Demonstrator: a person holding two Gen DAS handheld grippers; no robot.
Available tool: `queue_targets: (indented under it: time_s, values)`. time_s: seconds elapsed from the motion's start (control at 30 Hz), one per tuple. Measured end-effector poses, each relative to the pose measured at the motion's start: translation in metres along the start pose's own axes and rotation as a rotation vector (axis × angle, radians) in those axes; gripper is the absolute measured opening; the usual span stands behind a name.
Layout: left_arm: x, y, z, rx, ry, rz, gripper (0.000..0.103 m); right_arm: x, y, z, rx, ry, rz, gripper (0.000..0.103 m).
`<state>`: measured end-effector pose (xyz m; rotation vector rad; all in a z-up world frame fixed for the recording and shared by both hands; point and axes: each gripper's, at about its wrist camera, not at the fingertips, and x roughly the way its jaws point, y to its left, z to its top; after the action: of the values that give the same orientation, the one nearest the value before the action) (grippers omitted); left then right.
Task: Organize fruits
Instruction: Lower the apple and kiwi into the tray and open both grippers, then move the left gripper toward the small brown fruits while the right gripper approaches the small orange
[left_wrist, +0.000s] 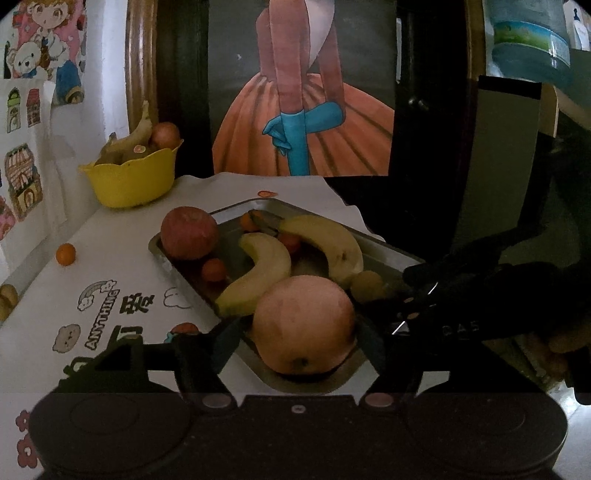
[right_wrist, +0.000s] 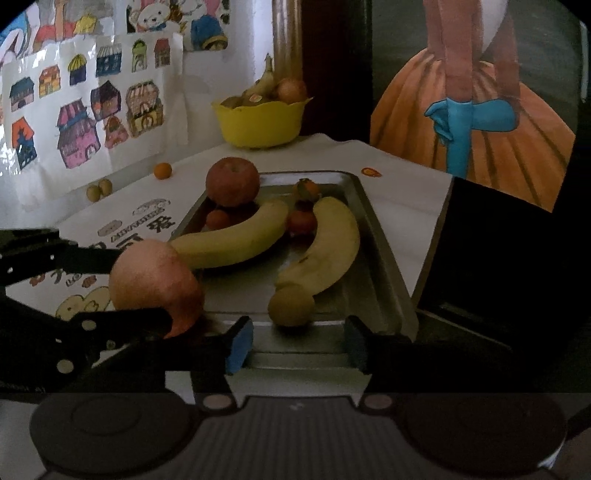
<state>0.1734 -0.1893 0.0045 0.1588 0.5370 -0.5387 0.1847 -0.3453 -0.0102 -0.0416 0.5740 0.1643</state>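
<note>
While the metal tray (right_wrist: 384, 236) is serving as the collecting spot, the left gripper (left_wrist: 295, 332) is straddling a pale apple (left_wrist: 303, 321) at the tray's 6 o'clock end, jaws apart, pads seemingly not pressing. At 5 o'clock the right gripper (right_wrist: 299, 343) is standing apart behind a small yellow-green fruit (right_wrist: 291, 304), holding nothing. Lying in the tray: two bananas (right_wrist: 325, 243), two apples counting the red apple (right_wrist: 232, 181) at 11 o'clock, about four small oranges. One loose orange (right_wrist: 162, 171) and two little yellow fruits (right_wrist: 99, 190) are waiting on the table; a yellow bowl (right_wrist: 258, 122) is sitting at 12 o'clock
</note>
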Motion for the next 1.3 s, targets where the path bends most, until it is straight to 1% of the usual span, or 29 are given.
queue_targets:
  time_s: [0.07, 0.17, 0.23, 0.3, 0.33, 0.4, 0.53, 0.7, 0.83, 1.0, 1.1, 1.3]
  values:
    - [-0.003, 0.001, -0.002, -0.004, -0.007, -0.002, 0.08, -0.006, 0.001, -0.003, 0.004, -0.017, -0.011, 0.068]
    - [-0.008, 0.004, -0.005, -0.016, -0.014, -0.003, 0.083, -0.015, 0.004, -0.006, 0.01, -0.037, -0.024, 0.075]
    - [-0.012, 0.006, -0.007, -0.03, -0.018, -0.005, 0.087, -0.021, 0.005, -0.01, 0.025, -0.047, -0.027, 0.081]
    - [-0.017, 0.009, -0.01, -0.047, -0.021, -0.006, 0.093, -0.026, 0.007, -0.013, 0.039, -0.051, -0.038, 0.089]
    - [-0.021, 0.011, -0.012, -0.058, -0.023, -0.009, 0.094, -0.029, 0.008, -0.015, 0.045, -0.057, -0.047, 0.09]
    - [-0.028, 0.016, -0.015, -0.091, -0.029, -0.012, 0.1, -0.036, 0.011, -0.019, 0.055, -0.07, -0.055, 0.096]
    - [-0.044, 0.026, -0.02, -0.154, -0.054, 0.005, 0.102, -0.049, 0.02, -0.027, 0.076, -0.094, -0.077, 0.102]
    - [-0.062, 0.037, -0.027, -0.193, -0.075, 0.047, 0.102, -0.068, 0.036, -0.036, 0.088, -0.133, -0.098, 0.103]
    - [-0.076, 0.049, -0.035, -0.216, -0.081, 0.084, 0.102, -0.079, 0.048, -0.039, 0.112, -0.141, -0.109, 0.103]
    - [-0.094, 0.073, -0.046, -0.252, -0.078, 0.149, 0.102, -0.085, 0.07, -0.042, 0.131, -0.108, -0.074, 0.103]
    - [-0.107, 0.092, -0.054, -0.292, -0.078, 0.195, 0.102, -0.087, 0.085, -0.043, 0.153, -0.091, -0.044, 0.103]
    - [-0.134, 0.12, -0.066, -0.327, -0.097, 0.255, 0.102, -0.09, 0.114, -0.044, 0.162, -0.065, -0.05, 0.103]
